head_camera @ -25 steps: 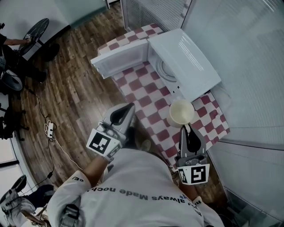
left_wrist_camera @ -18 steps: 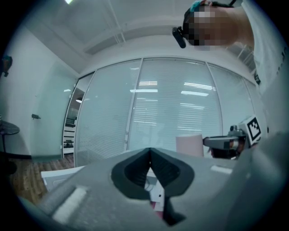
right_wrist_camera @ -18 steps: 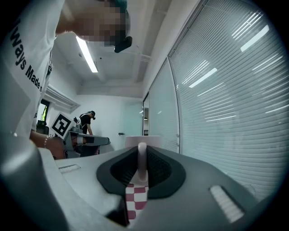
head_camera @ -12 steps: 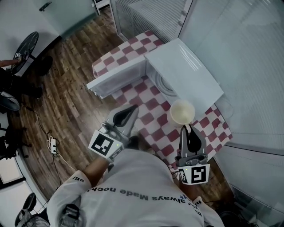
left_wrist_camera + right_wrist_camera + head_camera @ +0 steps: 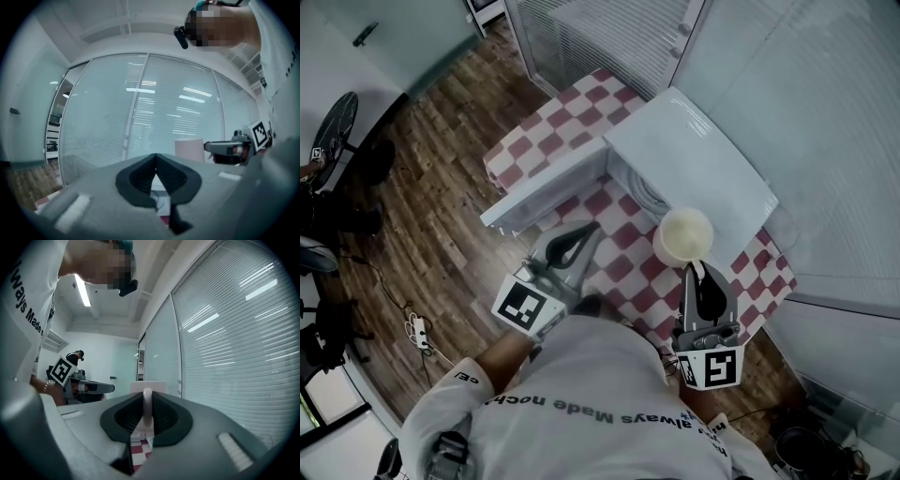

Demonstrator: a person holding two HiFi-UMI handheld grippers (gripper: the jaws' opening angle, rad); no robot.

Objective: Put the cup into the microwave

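Note:
A pale cup (image 5: 683, 235) hangs in the air by its handle, held by my right gripper (image 5: 697, 269), which is shut on it. In the right gripper view the white handle (image 5: 147, 412) stands pinched between the jaws and the cup's rim (image 5: 148, 386) shows just beyond. The white microwave (image 5: 694, 159) sits on the checked table (image 5: 623, 246) with its door (image 5: 546, 184) swung open to the left; the cup hovers by its front right corner. My left gripper (image 5: 581, 233) is shut and empty, in front of the door. In the left gripper view the cup (image 5: 189, 148) shows to the right.
The small table with the red and white checked cloth stands against glass walls with blinds (image 5: 600, 33). Wooden floor (image 5: 431, 187) lies to the left, with cables and a power strip (image 5: 420, 330). Office chairs (image 5: 328, 122) stand at the far left.
Both grippers have shifted slightly forward toward the microwave, the cup still held in the right one. The head camera has tilted, so the table and microwave sit a little higher in view.

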